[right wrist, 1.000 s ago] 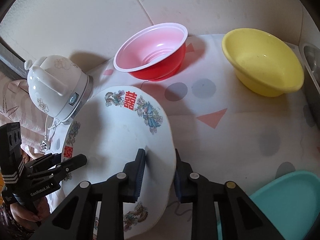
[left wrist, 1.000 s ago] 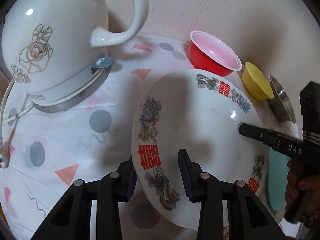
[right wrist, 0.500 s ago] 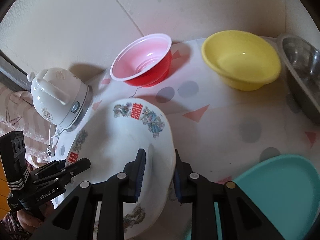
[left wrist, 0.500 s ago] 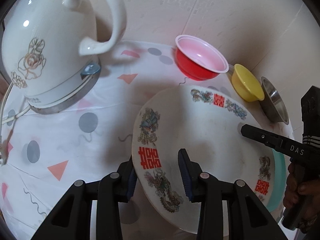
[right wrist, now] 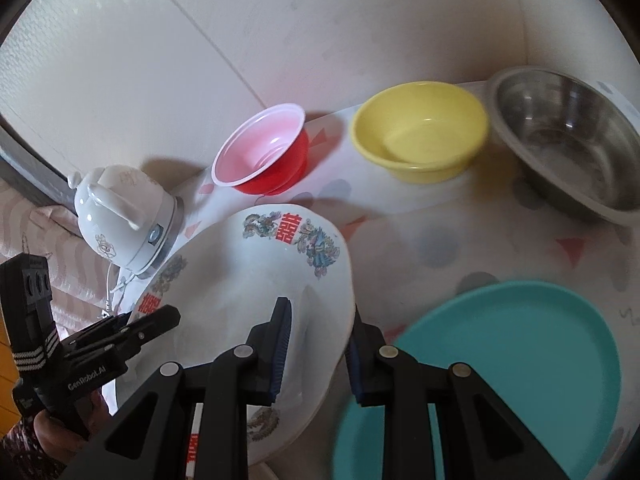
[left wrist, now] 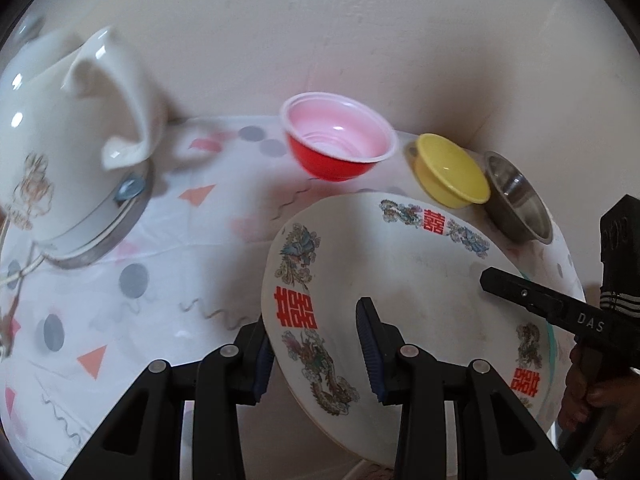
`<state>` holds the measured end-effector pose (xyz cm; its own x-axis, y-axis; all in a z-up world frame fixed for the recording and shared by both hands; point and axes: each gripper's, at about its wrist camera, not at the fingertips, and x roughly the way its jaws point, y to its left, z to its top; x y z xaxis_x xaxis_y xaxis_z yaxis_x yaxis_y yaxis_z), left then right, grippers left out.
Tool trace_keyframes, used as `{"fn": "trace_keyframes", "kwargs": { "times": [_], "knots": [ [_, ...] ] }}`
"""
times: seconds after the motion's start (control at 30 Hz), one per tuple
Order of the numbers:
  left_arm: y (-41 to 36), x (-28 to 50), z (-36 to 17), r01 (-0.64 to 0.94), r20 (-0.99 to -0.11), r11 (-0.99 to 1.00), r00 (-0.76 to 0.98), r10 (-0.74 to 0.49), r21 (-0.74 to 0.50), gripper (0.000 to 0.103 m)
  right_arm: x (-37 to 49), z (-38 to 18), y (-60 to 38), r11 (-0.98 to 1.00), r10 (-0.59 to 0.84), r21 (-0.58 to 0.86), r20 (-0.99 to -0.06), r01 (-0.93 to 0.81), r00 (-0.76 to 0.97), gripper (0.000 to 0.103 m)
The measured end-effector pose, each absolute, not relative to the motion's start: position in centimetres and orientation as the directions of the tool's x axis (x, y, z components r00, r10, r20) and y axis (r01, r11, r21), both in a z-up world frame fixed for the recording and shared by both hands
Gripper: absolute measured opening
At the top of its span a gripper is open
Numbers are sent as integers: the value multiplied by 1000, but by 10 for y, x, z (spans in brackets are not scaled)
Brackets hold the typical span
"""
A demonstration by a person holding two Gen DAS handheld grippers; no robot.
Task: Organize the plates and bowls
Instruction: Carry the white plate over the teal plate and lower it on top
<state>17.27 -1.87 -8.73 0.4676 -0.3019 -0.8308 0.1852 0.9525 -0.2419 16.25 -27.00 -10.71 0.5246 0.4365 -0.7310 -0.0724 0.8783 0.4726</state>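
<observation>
A white plate [left wrist: 420,276] with red characters and dragon prints hangs tilted above the table, held at two sides of its rim. My left gripper [left wrist: 316,352] is shut on the rim nearest it. My right gripper [right wrist: 318,352] is shut on the opposite rim of the same plate [right wrist: 240,280]. The plate's right edge hangs partly over a teal plate [right wrist: 500,360] that lies flat on the table. Along the wall stand a red bowl [right wrist: 264,156] with a pink inside, a yellow bowl [right wrist: 420,132] and a steel bowl [right wrist: 568,140], all empty.
A white electric kettle [left wrist: 60,140] with its cord stands at the left on the patterned tablecloth [left wrist: 140,248]. A pale wall [left wrist: 360,32] closes the back, right behind the bowls. A hand [left wrist: 592,380] holds the right gripper's handle.
Both grippers have lifted the white plate and carried it to the right, away from the kettle. The steel bowl and the teal plate have come into view.
</observation>
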Motion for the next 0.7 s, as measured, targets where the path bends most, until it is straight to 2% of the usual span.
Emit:
{"fn": "trace_keyframes", "kwargs": {
  "times": [0.3,0.7],
  "knots": [
    [-73,169,-77,322,-803,915,462,-376,-244,39,127,-91,-311,876,391,482,-704,-4,592,25],
    [-136,153,-84,459,-816,852,374,-442,-251,39,76,-96,-363,878,282,463,-705,121,650,25]
  ]
}}
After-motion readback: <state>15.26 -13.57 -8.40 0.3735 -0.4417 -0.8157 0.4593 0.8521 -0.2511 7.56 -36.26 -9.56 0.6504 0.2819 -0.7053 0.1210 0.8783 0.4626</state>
